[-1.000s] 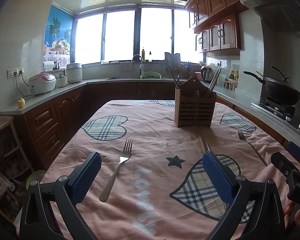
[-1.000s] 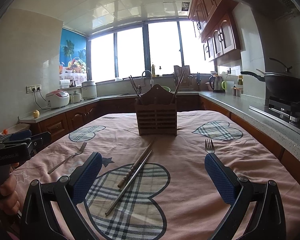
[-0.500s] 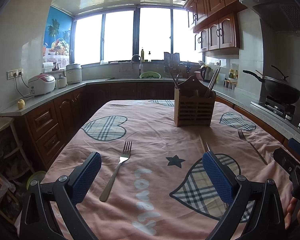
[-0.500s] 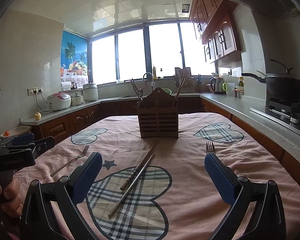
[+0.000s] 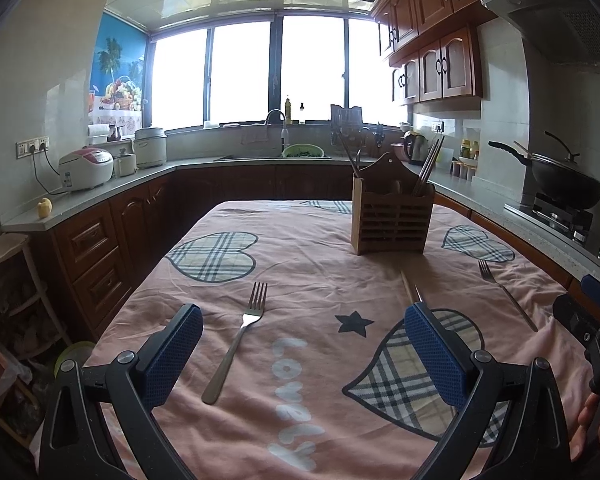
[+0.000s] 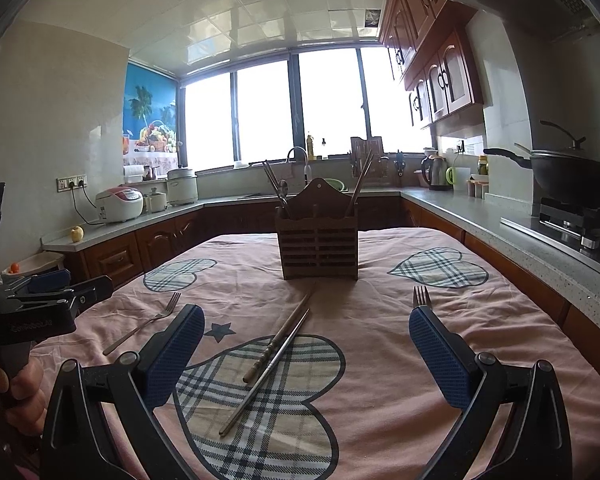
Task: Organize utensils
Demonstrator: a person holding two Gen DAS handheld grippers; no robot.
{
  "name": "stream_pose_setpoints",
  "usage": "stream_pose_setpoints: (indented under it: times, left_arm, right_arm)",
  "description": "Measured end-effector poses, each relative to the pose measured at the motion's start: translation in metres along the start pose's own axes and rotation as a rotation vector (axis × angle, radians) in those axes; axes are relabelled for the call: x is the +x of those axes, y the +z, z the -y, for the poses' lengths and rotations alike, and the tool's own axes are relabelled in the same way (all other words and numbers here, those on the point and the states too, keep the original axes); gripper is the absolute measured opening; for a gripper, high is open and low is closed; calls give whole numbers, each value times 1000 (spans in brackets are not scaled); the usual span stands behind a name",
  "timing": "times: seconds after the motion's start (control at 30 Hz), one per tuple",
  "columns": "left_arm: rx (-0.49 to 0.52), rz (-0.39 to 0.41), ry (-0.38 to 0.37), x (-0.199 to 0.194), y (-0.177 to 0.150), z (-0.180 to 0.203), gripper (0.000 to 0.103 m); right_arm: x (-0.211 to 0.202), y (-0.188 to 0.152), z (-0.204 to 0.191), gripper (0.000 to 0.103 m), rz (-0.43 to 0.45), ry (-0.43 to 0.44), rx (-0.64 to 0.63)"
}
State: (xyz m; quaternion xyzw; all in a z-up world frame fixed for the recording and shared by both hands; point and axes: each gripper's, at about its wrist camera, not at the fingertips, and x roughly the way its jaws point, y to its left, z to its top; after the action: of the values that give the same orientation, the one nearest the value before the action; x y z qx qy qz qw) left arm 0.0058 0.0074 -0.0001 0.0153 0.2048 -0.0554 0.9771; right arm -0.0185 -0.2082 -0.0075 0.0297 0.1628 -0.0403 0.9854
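Both tools, left tool [image 5: 302, 342] and right tool [image 6: 306, 344], are hovering wide and empty over the surface [image 6: 480, 320]. Wooden utensil holder [image 6: 318, 244] is already holding some chopsticks. Remaining on the cloth: left fork [image 5: 240, 340], chopstick pair [image 6: 276, 356], right fork [image 6: 421, 296]. Judging the task early, with no pickup under way.

Pink tablecloth [image 5: 308, 280] w/ plaid hearts, a dark star and "Lovely" print. Along left counter [image 5: 100, 200]: yellow fruit [image 5: 44, 207] at near end, rice cooker [image 5: 86, 168] plugged into wall socket, white pot [image 5: 151, 146] nr corner. Sink faucet [image 5: 276, 120] and green bowl [image 5: 303, 151] at back counter under window. Kettle [image 6: 433, 171] at back-right corner. Black wok [image 6: 572, 178] on stove, right counter. Wooden cabinets [image 5: 432, 64] above.
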Motion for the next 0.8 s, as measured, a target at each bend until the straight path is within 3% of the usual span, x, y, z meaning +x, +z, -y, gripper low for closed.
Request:
stream_pose_setpoints:
  times: [0.8]
  left_arm:
    - [16,0,-5,-1,2,10,102]
  right_arm:
    - [0,3,-1,103,3,15,9]
